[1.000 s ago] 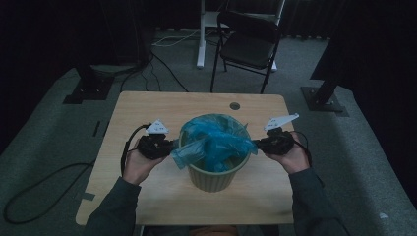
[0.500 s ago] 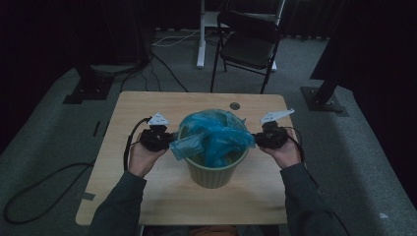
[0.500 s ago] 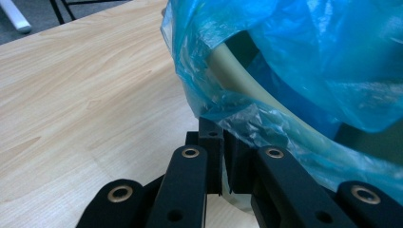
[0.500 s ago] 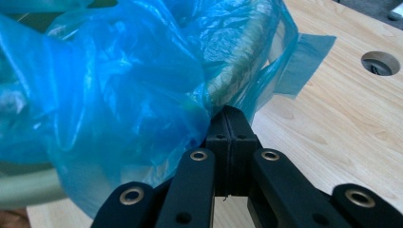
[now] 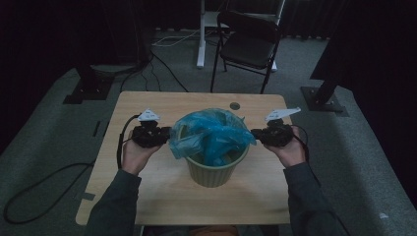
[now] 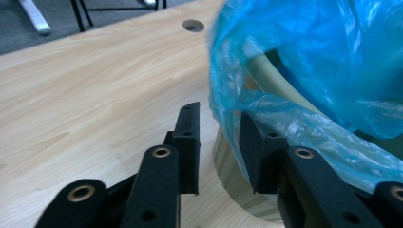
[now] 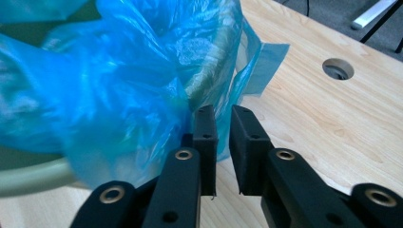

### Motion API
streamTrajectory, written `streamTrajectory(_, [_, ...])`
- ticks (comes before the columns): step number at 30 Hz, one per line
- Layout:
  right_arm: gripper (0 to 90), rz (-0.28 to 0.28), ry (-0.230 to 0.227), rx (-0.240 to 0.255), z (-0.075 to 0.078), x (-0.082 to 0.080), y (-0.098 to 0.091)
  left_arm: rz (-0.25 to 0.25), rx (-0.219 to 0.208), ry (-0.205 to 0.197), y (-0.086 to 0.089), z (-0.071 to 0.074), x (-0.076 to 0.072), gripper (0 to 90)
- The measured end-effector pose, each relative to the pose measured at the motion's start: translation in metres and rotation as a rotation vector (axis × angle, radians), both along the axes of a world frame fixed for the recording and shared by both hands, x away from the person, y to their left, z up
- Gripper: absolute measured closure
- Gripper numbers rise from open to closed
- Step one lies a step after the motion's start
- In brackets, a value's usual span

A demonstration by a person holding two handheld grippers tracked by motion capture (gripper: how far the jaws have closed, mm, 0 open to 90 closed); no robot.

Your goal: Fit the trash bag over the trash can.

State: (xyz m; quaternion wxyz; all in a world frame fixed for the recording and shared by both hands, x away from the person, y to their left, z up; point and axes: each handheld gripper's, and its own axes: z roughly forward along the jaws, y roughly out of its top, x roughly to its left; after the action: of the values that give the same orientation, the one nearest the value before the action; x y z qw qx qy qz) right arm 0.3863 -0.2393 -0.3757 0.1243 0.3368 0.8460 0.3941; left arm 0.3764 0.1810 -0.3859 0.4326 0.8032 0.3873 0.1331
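Note:
A pale green bin (image 5: 212,171) stands mid-table, lined with a blue plastic bag (image 5: 211,133) whose loose rim spills over both sides. My left gripper (image 5: 166,134) is at the bag's left edge. In the left gripper view its jaws (image 6: 218,114) have just been opening and stand apart. The bag (image 6: 323,47) film drapes over the right pad without being pinched, with the bin wall (image 6: 230,164) behind. My right gripper (image 5: 255,133) is at the bag's right edge. Its jaws (image 7: 222,111) have also just been opening, to a narrow gap, with the bag (image 7: 119,85) beside the left pad.
The wooden table (image 5: 147,196) has a round cable hole (image 5: 235,105) behind the bin. A black folding chair (image 5: 251,44) and a white desk leg (image 5: 200,39) stand beyond the far edge. A cable (image 5: 39,191) trails on the floor at the left.
The bag's edges, held out sideways in both grippers before, have been let go and now hang slack over the bin. Both hands stay close to where they were.

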Motion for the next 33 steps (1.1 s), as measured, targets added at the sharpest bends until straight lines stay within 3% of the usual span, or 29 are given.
streamTrajectory(5, [75.9,0.013,-0.013,-0.006,0.007,-0.009,-0.006,-0.012,-0.011,-0.010,0.006,0.005,-0.008,64.8])
streamTrajectory(9, [75.1,0.040,-0.009,-0.011,0.007,-0.016,-0.006,-0.061,-0.005,-0.018,0.005,0.004,-0.022,63.9])
streamTrajectory(16, [72.6,0.114,0.018,-0.017,0.005,-0.035,-0.004,-0.117,0.021,-0.032,-0.004,0.005,-0.040,64.1])
streamTrajectory(21, [72.0,0.166,0.044,-0.010,0.002,-0.042,-0.001,-0.138,0.009,-0.021,-0.004,0.005,-0.045,64.3])
streamTrajectory(32, [74.5,0.134,0.026,-0.022,-0.002,-0.033,0.008,-0.121,-0.002,-0.018,-0.005,0.005,-0.039,65.1])
streamTrajectory(33, [75.0,0.118,0.020,-0.018,-0.002,-0.027,0.009,-0.106,-0.002,-0.021,-0.007,0.005,-0.032,65.4])
